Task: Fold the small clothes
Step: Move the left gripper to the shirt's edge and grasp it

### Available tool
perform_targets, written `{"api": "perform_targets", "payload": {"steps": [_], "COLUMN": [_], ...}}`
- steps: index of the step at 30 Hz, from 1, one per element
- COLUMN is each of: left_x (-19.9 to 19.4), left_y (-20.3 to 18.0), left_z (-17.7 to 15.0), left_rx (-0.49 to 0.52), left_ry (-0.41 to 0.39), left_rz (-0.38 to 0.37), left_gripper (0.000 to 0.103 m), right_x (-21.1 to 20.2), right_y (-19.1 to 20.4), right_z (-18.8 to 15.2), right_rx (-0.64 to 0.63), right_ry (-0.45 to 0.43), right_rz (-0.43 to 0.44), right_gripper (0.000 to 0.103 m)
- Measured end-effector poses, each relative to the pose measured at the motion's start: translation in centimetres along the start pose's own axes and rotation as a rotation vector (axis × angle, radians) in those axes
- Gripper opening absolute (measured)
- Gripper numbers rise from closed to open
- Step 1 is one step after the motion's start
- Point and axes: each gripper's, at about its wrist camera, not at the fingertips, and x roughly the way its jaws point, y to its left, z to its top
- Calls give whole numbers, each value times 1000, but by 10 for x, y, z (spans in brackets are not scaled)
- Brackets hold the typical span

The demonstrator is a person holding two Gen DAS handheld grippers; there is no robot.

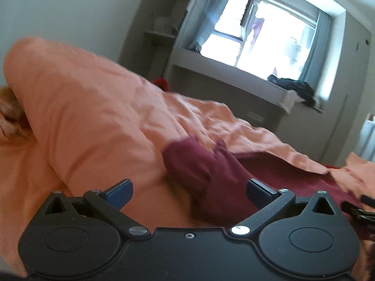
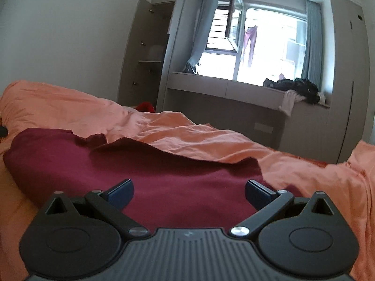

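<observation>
Both the left claw [image 1: 189, 193] and the right claw [image 2: 189, 193] point slightly downward, jaws spread wide and empty.

Maroon garment [image 2: 164, 171] matt soft knit cloth; orange bedsheet [image 2: 199, 138] wrinkled matt cotton-like; right claw [image 2: 188, 193] matt black plastic, shiny metal pivots.

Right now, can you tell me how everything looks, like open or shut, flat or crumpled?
Left gripper: open, holding nothing.
Right gripper: open, holding nothing.
Dark red garment: lying on the bed, one end bunched up.
Orange bedding: crumpled, overlapping the garment's far edge.
Window: one pane swung open.
Cupboard door: open.
Dark clothes: heaped on the sill.
</observation>
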Motion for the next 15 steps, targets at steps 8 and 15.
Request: {"api": "perform_targets", "payload": {"steps": [8, 15], "left_x": [22, 44], "left_y": [-8, -22], "left_z": [-16, -26], "left_rx": [-102, -151], "left_ry": [131, 174], "left_rz": [-170, -199], "left_gripper": [102, 102], "right_x": [-2, 12], "right_y": [14, 36], "right_z": [-9, -13], "right_rx": [58, -6], "right_ry": [-34, -17], "right_rz": [56, 38], "right_gripper": [103, 103]}}
